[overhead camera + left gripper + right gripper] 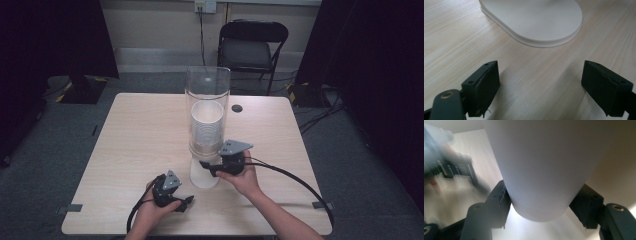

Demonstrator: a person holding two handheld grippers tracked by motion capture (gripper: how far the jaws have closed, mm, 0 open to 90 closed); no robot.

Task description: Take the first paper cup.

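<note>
A clear dispenser tube [207, 95] stands upright at the table's middle with a stack of white paper cups [206, 125] inside. Below it the lowest white cup [203, 175] pokes out. My right gripper [206, 165] is shut on that cup; in the right gripper view its black pads [500, 202] press both sides of the cup [544, 170] near its bottom. My left gripper [188, 202] rests low near the table's front edge, open. In the left gripper view nothing lies between the jaws of the left gripper [540, 87], and the dispenser's flat white base [536, 20] sits just ahead.
The light wooden table [140, 140] has a small dark round spot [236, 108] behind the dispenser. A black folding chair [252, 47] stands beyond the far edge. Cables trail from both grippers toward the front edge.
</note>
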